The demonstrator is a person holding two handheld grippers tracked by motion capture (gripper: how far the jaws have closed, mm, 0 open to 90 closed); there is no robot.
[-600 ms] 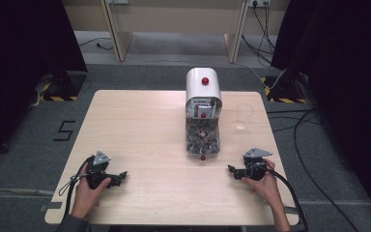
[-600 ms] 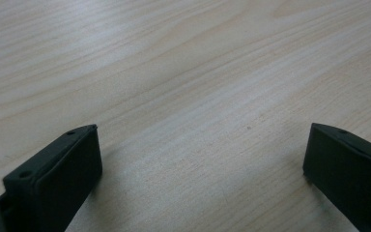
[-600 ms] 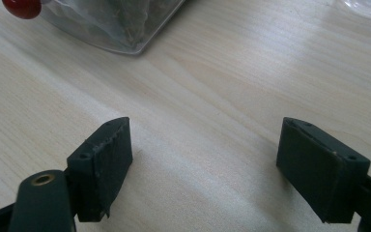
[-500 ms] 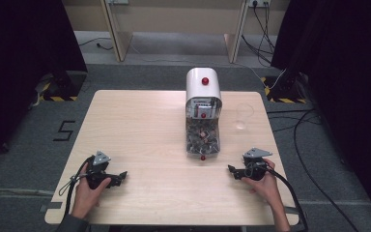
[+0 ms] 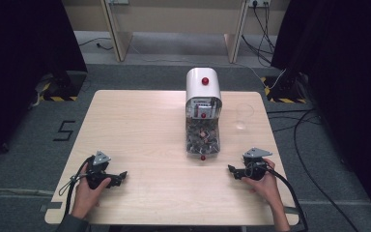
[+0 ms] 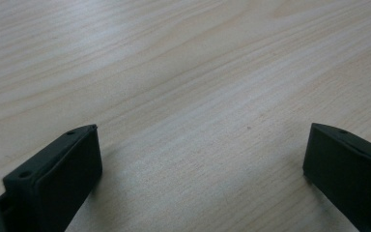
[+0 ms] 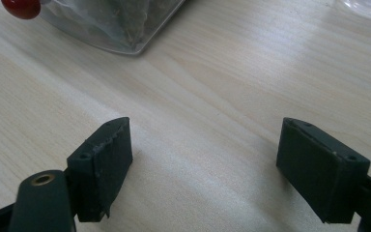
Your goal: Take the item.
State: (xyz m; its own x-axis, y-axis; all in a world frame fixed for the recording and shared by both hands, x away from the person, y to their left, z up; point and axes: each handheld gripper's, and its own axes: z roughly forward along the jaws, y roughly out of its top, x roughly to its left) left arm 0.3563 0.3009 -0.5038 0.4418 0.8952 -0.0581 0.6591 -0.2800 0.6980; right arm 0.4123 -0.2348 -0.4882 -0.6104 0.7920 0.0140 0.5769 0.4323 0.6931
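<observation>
Fingers of the left gripper (image 5: 121, 175) and right gripper (image 5: 233, 170) gape empty; dispenser (image 5: 203, 116) label unreadable.

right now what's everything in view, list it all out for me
table: one, light wood, centre of the high view
dispenser: one, white top with a clear front part holding small pieces, far middle of the table
red knobs: three on the dispenser, one on top, one mid-front, one at the near end
clear glass: one, see-through, right of the dispenser
floor cables: several, black, on the grey carpet at right
left gripper: one, black, near left on the table, jaws open, nothing between them
right gripper: one, black, near right, jaws open, nothing between them
hands: two, one on each gripper
</observation>
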